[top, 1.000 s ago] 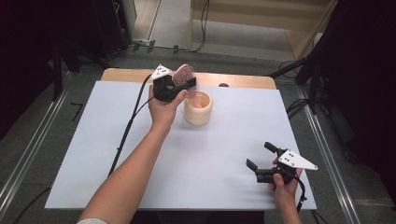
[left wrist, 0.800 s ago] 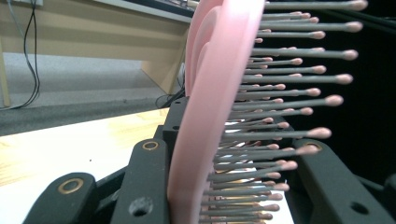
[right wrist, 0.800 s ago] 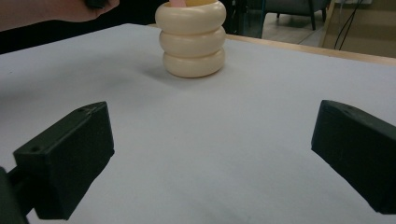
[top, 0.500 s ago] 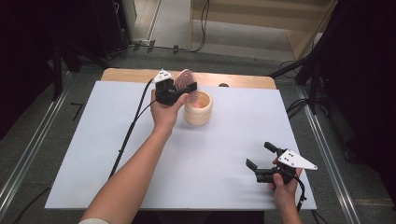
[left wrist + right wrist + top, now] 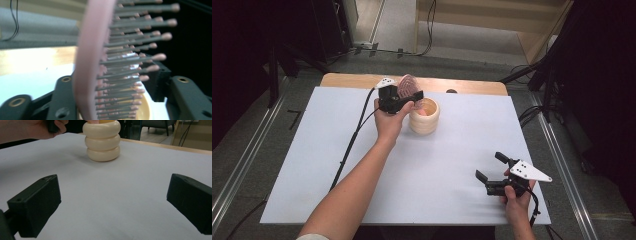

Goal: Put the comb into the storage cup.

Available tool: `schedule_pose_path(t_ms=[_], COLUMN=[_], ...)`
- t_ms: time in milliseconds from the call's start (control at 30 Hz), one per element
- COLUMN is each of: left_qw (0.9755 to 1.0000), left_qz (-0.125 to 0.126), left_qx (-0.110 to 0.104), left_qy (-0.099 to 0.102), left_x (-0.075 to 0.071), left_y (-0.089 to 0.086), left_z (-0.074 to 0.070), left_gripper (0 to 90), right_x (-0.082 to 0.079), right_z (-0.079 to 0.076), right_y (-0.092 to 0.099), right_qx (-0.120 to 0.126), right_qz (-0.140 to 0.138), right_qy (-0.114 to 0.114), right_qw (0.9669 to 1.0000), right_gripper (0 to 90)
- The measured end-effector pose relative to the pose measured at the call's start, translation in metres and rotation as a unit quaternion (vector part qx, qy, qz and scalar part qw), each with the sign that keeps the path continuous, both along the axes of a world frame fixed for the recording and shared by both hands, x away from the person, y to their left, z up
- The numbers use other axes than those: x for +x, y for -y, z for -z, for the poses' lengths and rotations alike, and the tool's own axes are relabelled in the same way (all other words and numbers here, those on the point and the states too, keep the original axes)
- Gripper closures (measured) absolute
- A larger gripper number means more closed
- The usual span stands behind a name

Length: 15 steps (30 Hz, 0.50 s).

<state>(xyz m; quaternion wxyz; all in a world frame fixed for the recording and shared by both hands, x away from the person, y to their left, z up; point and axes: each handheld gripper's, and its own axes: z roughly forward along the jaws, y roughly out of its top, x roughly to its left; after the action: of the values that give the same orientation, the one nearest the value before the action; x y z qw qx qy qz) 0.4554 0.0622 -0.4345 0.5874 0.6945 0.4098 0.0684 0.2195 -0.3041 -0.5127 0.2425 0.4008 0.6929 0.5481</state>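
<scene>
Nearest to the person, the right gripper (image 5: 496, 176) rests low over the white tabletop (image 5: 312, 165), well apart from the work. Its fingers stand wide, with nothing between them; in the right gripper view only bare white surface lies between the two black blocks.

Farther on, near the middle of the far side, stands the cream holder (image 5: 424, 116). It looks like three smooth rounded rings stacked upright, of glossy plastic or ceramic, and it is open at the top.

At its left rim is the left gripper (image 5: 403, 96), with the pink hairbrush (image 5: 408, 86) between its fingers. The jaws have just been opening: the back of the brush lies against one finger, but the other finger (image 5: 190, 97) stands off from the bristle tips, so the hold looks released. The brush is an oval paddle, matte pink, with thin grey pins ending in small pink balls. It stands almost upright, its lower end down in the holder.

I judge the placing nearly done: the brush is in the holder, and what remains is to draw the left gripper away without tipping brush or holder.
</scene>
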Motion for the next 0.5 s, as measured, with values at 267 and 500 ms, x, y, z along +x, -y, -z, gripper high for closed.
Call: schedule_pose_path(t_ms=[267, 500], left_qw=[0.9997, 0.9997], left_qz=[-0.008, 0.000], left_qx=[0.022, 0.024], left_qy=[-0.004, 0.010], left_x=[-0.002, -0.009], left_y=[-0.009, -0.019], left_z=[0.004, 0.006], left_gripper=[17.9, 2.6], right_x=[0.000, 0.000], right_z=[0.000, 0.000], right_y=[0.000, -0.001], right_qx=[-0.004, -0.003], right_qz=[0.000, 0.002], right_qy=[-0.002, -0.002], right_qw=[1.0000, 1.0000], right_gripper=[0.0, 0.0])
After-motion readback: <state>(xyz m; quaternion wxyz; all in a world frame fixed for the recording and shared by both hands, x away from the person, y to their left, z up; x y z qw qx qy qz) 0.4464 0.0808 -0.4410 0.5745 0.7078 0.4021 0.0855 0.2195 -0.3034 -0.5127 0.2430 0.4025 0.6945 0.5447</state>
